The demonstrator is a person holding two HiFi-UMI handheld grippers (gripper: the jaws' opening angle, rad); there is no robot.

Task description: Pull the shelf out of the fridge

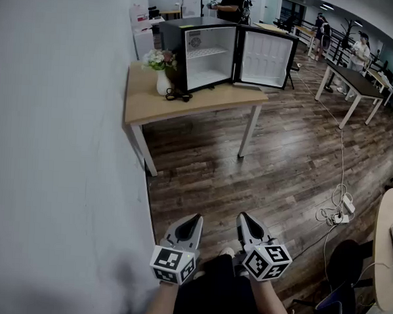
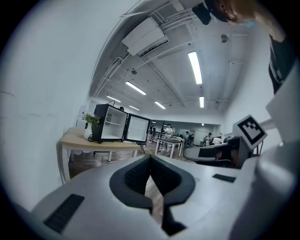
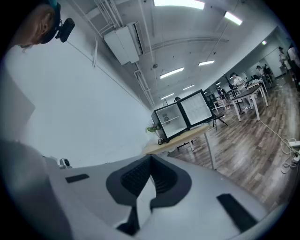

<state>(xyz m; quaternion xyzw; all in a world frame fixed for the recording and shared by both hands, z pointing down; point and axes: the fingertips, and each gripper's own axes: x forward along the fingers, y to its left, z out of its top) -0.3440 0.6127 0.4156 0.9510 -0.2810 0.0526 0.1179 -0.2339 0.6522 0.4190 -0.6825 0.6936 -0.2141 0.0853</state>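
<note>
A small black fridge [image 1: 205, 55] stands with its door [image 1: 266, 57] swung open on a wooden table [image 1: 147, 101] far ahead. One white wire shelf [image 1: 208, 53] sits across its white inside. The fridge [image 2: 112, 129] appears small in the left gripper view, and the fridge [image 3: 180, 119] likewise in the right gripper view. My left gripper [image 1: 196, 217] and right gripper [image 1: 242, 216] hang low near my body, side by side, far from the table. Both are shut, their tips meeting with nothing between them.
A white wall [image 1: 52, 145] runs along my left. A vase of flowers [image 1: 161, 69] and a dark cable [image 1: 179, 95] sit beside the fridge. A power strip with cords [image 1: 341, 210] lies on the wood floor at right. Other tables [image 1: 351, 82] and people stand farther back.
</note>
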